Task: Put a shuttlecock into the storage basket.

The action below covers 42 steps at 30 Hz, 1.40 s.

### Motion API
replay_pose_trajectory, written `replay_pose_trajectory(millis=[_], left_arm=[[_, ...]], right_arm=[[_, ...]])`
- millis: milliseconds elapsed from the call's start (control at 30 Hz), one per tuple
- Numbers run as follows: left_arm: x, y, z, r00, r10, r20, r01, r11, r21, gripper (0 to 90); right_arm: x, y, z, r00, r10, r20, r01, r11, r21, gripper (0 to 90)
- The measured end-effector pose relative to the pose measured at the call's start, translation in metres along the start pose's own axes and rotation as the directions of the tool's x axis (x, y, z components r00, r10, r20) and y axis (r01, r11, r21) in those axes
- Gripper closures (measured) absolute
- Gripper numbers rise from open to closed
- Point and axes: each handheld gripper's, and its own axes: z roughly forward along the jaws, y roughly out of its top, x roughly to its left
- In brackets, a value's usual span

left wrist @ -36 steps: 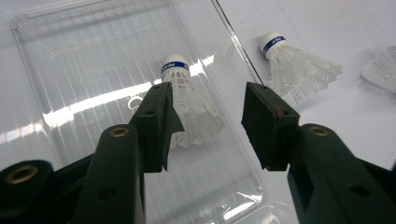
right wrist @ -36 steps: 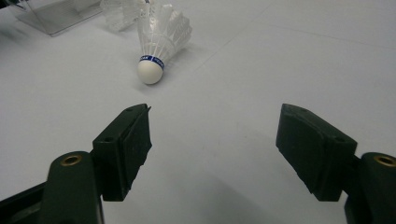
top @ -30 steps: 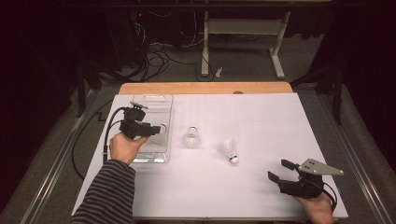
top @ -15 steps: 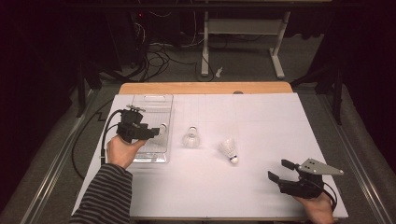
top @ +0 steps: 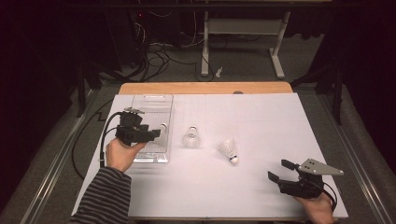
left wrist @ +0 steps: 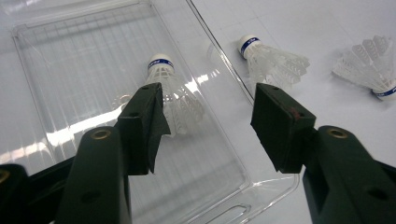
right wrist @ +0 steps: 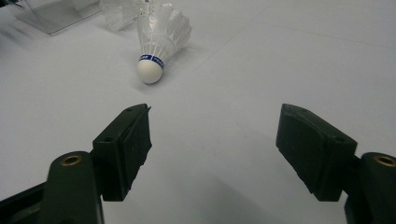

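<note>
- Now the left gripper [top: 156, 133] hangs over the clear plastic tray [top: 152, 100] at the left of the table, its jaws spread wide with nothing between them; they have just been opening.
- Just beyond those jaws, in the left gripper view, a white shuttlecock [left wrist: 170, 95] lies on its side on the tray's ribbed floor, its blue-banded cork pointing to the far end; it is the one thing in the tray.
- Right of the tray's long wall, on the white table [top: 280, 121], a second shuttlecock [top: 191, 136] sits close beside the tray, outside it.
- Farther right, a third shuttlecock [top: 228, 150] lies tilted, with its cork toward the near edge.
- At the near right corner the right gripper [top: 279, 170] rests low over the bare table, jaws also wide and empty, well apart from the third shuttlecock, which lies ahead of it in the right gripper view.
</note>
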Motion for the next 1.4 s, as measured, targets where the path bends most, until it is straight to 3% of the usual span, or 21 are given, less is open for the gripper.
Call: replay_pose_trajectory(millis=[1400], left_arm=[[-0.01,-0.025,-0.013,0.9993,0.036,0.002,-0.036,0.9966,-0.074,40.8]], right_arm=[[0.0,0.0,0.0,1.0,-0.003,-0.003,0.003,1.0,0.003,26.9]])
